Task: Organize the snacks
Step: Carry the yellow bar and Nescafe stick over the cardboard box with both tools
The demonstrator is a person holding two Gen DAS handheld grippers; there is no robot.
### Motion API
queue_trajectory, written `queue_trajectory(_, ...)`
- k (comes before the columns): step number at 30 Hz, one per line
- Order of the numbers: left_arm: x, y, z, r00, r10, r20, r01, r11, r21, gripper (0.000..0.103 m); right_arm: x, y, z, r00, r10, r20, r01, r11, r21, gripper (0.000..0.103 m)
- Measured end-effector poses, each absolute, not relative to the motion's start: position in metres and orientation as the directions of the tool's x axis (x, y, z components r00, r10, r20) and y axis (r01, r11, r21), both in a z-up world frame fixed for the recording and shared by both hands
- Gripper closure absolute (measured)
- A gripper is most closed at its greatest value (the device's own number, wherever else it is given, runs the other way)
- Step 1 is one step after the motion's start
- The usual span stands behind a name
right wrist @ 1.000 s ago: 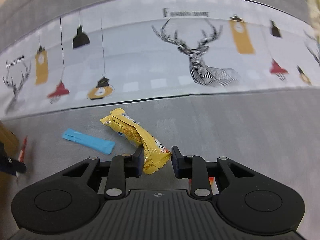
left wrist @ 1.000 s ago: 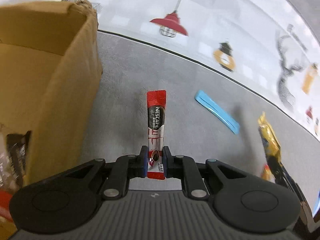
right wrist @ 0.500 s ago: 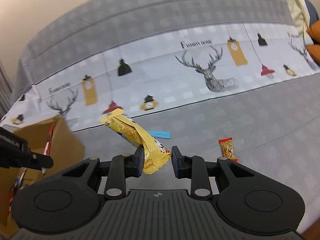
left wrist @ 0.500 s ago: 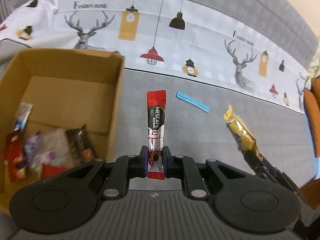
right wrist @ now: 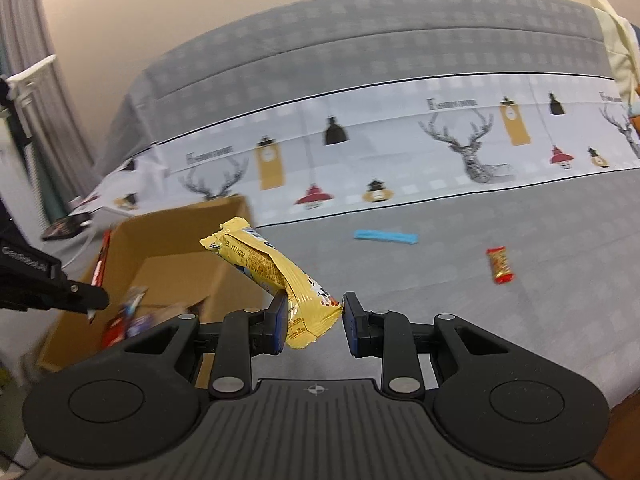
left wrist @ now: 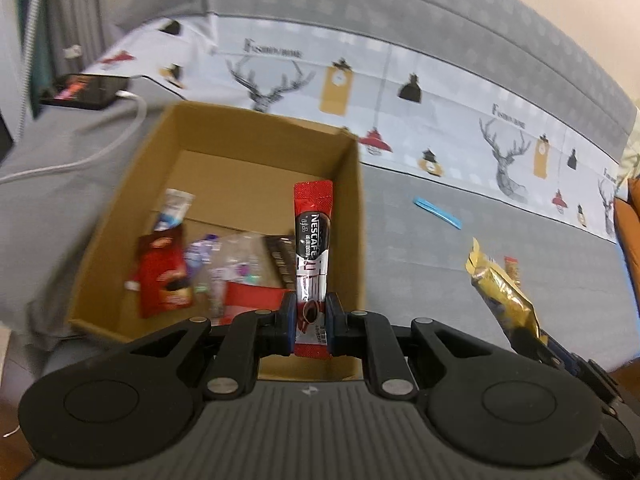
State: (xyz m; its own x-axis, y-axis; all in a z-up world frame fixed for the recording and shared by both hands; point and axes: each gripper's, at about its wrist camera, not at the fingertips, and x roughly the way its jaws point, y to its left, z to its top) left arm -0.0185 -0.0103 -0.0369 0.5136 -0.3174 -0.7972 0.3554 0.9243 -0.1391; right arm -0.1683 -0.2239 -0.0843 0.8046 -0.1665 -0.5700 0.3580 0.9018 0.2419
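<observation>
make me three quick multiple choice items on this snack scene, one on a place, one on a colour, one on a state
1. Where does the blue strip lie?
A. inside the cardboard box
B. on the grey bedspread
C. between a gripper's fingers

2. What colour is the coffee stick in the left hand-held gripper?
A. red
B. green
C. white

3. How is the right hand-held gripper?
A. open and holding nothing
B. closed on the yellow snack bar
C. closed on the blue strip

Answers:
1. B, the strip lies flat on the grey bedspread, apart from the cardboard box.
2. A, the stick is red with white lettering.
3. B, the end of the yellow snack bar sits pinched between its pads, and the rest sticks out above the bed.
</observation>
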Motion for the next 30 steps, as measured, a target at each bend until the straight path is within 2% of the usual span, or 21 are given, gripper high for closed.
queue_trajectory(13, -0.058, 0.068, -0.011, 0.592, -0.321, -0.739, 0.325, 0.934, -0.146, 0.088, -0.188, -0.125, -0.056, 0.829, -0.043, -0.558, 0.201, 0.953, 0.225, 0.073)
queue_trajectory(23, -0.085, 0.087, 0.001, 0.65, -0.302, -0.697, 0.35, 0.934, -0.077, 0.087, -0.206, -0.09, -0.034, 0.854, -0.06, -0.516, 0.164, 0.974, 0.157, 0.073)
queue_trajectory(30, -0.092, 0.1, -0.002, 0.658, -0.301, -0.69, 0.34, 0.937, -0.083, 0.087, -0.212, -0.073, -0.03, 0.861, -0.051, -0.507, 0.131, 0.984, 0.124, 0.073)
